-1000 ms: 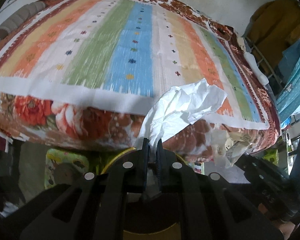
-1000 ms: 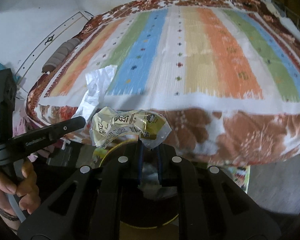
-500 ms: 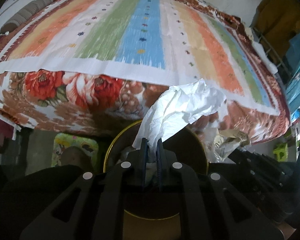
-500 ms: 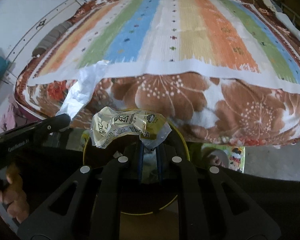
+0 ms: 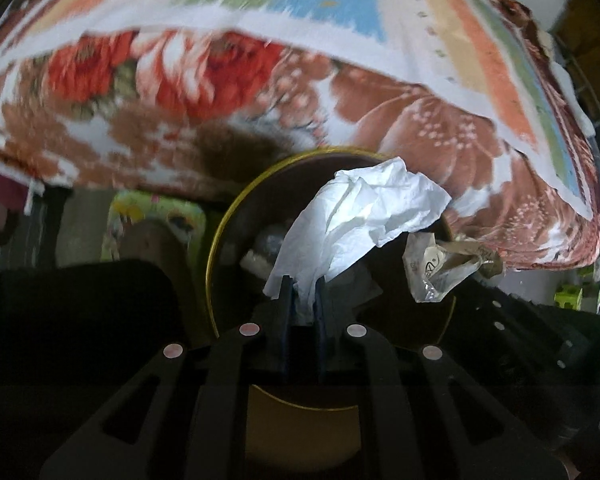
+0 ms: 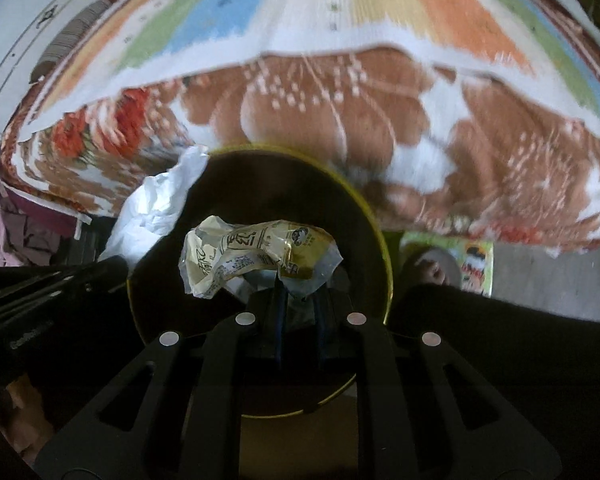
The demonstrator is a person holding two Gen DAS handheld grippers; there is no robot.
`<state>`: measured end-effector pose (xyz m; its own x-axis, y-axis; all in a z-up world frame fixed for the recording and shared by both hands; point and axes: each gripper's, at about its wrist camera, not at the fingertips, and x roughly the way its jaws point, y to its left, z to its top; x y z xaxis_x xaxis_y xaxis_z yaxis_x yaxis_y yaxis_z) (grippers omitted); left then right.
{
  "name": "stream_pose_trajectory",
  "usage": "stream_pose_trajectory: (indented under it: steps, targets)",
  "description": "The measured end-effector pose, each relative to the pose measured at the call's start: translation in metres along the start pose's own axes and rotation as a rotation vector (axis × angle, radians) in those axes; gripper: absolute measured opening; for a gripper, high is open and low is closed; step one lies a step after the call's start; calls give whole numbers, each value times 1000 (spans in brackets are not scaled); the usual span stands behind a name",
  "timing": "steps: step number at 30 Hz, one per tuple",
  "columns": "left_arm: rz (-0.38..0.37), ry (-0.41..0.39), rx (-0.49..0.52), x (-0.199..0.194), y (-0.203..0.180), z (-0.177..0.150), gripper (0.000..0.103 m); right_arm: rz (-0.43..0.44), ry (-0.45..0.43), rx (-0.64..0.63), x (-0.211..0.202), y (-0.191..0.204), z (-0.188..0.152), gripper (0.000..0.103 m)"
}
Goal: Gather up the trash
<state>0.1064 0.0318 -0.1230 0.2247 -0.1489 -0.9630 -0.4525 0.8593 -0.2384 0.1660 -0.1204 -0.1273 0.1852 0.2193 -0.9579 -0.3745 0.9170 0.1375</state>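
Note:
A round dark bin with a yellow rim [image 5: 216, 240] stands on the floor below both grippers. My left gripper [image 5: 303, 284] points down over the bin's mouth; its jaws are opening, with a crumpled white tissue [image 5: 360, 216] still pinched between them and standing up. My right gripper [image 6: 300, 292] is shut on a crinkled yellow and clear snack wrapper [image 6: 256, 252], held over the same bin [image 6: 380, 240]. The tissue [image 6: 156, 208] shows at the bin's left edge in the right wrist view, and the wrapper [image 5: 440, 268] at its right in the left wrist view. Some pale trash lies inside the bin.
A bed with a floral brown blanket and a striped cover [image 5: 260, 60] hangs over just behind the bin [image 6: 340, 80]. A green printed mat [image 5: 152, 216] lies on the floor beside the bin [image 6: 460, 260]. Dark clothing fills the near foreground.
Both grippers have sunk and tipped downward, from level with the bed top to just over the bin's mouth. The left fingers stand slightly wider apart on the tissue.

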Motion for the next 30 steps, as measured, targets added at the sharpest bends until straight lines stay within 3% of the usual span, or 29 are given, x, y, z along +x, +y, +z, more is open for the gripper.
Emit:
stream_pose_trajectory:
  steps: [1,2,4,5,7,14,20,25,28,30]
  targets:
    - [-2,5,-14,2,2,0,22,12,22,14,6,-2,-1,13]
    - [-11,8,-25,2,4,1,40,21,33,23,8,-3,-1,15]
    - [-35,-4,-41,0,5,2,51,38,39,43,8,-5,-1,28]
    - [-39,-11,-41,-2,6,3,51,43,32,48,6,-6,-1,38]
    - [-45,-27,-65,-6,11,7,54,57,14,57,1,-9,-1,47]
    - [-45,-68,-39,-20,7,7,62,115,-45,44,-24,-13,-1,52]
    - [-88,-181,100,-56,-7,-7,77,139,-141,-68,-61,-7,-10,65]
    - [11,-313,253,-78,-11,-39,87,214,-191,-119,-85,-5,-42,78]
    - [-9,-356,268,-89,-8,-56,97,236,-256,-135,-101,-3,-68,92]
    - [-27,-385,303,-95,-9,-72,97,217,-301,-141,-108,-2,-81,94]
